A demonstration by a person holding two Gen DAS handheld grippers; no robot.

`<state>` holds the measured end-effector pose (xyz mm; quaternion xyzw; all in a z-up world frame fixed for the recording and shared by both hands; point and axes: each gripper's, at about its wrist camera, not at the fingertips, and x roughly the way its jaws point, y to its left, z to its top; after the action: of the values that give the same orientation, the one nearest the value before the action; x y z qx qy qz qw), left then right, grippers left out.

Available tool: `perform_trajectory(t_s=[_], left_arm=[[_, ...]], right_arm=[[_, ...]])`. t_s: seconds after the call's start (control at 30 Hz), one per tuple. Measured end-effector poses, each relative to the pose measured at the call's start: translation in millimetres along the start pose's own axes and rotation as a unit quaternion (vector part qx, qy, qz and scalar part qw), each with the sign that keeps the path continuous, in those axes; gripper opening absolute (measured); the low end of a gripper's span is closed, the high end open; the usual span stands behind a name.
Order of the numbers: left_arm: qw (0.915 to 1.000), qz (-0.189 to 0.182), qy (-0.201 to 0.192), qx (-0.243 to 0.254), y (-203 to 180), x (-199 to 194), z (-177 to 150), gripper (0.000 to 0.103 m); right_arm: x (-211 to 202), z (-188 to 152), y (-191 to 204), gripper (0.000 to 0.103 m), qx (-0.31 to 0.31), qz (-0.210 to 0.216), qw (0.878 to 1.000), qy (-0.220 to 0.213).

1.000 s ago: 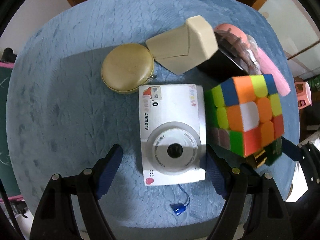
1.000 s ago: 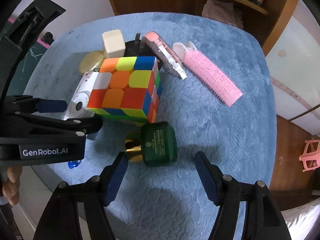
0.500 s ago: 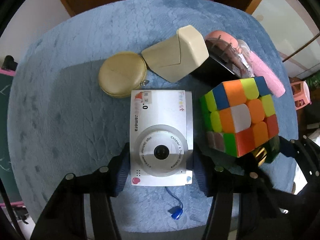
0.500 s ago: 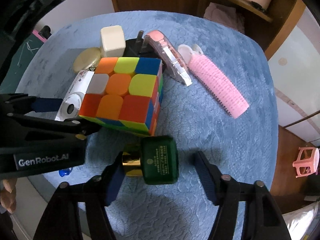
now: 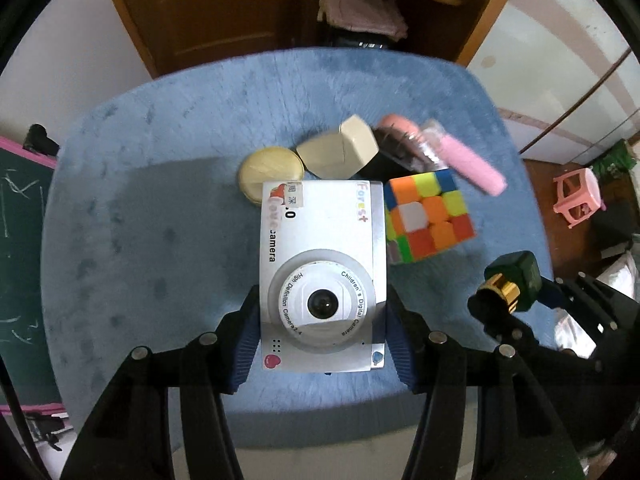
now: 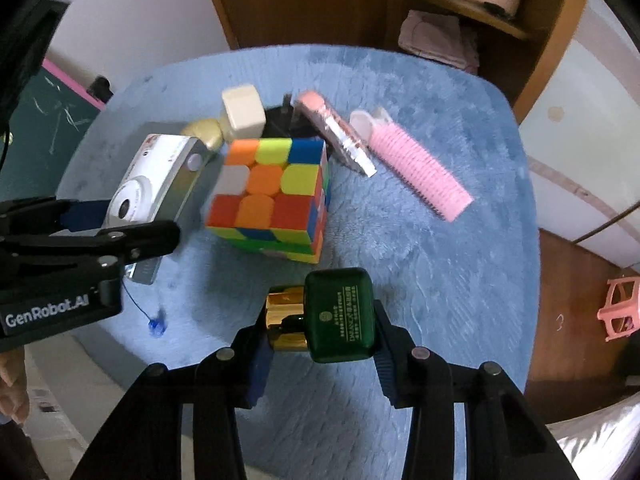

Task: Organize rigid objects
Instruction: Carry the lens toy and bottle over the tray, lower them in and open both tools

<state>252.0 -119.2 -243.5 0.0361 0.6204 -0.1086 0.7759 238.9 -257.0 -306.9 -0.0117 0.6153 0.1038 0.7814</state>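
Left gripper (image 5: 322,344): clenched on the white toy camera (image 5: 322,272) — both blue pads are pressed against its two long sides, lens end nearest the wrist.
Right gripper (image 6: 320,344): clamped on the green bottle (image 6: 340,316), with one pad on the gold cap (image 6: 285,317) and the other on the green base.
White toy camera: raised off the blue mat (image 5: 160,240), as is seen from the right wrist view, where its blue strap (image 6: 154,322) is dangling below it toward the mat's near edge.
Green bottle: carried on its side, cap pointing toward the left gripper; whether it is clear of the mat cannot be told.
Colour cube (image 6: 272,196): set on the mat near its middle, between the two held things.
Round beige case (image 5: 271,168): placed behind the camera, beside the cream block (image 5: 340,148).
Cream block: leaned against a black box (image 6: 286,122) — the two are touching.
Pink brush (image 6: 336,134): rested against the black box.
Pink hair roller (image 6: 416,170): laid toward the mat's far right edge, just beside the brush.
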Motion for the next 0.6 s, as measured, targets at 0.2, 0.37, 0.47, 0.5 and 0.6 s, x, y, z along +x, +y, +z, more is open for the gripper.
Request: perform_trajectory(t_s=[0.2,0.37,0.47,0.5,0.6], left_arm=[[0.9991,-0.009,-0.039,0.015,9,-59,-22,0.06],[0.9966,-0.01,-0.073,0.038,2,-101,-38,0.06],[0.9942,-0.01,-0.093,0.051,2,-127,-50,0.06],[0.9936,-0.013,-0.098,0.053,2,-134,-53,0.06],[0.9918,-0.028,-0.112,0.055,6,-155,-63,0.06]], right_arm=[[-49,-11,1,0.044,0.023,0.005,0.999,-0.036],[-99,-24,12,0.044,0.03,0.004,0.997,-0.075],[-129,-34,22,0.044,0.037,0.003,0.995,-0.097],[-136,-35,25,0.044,0.04,0.004,0.994,-0.103],[-164,-45,39,0.044,0.042,0.0,0.991,-0.125]])
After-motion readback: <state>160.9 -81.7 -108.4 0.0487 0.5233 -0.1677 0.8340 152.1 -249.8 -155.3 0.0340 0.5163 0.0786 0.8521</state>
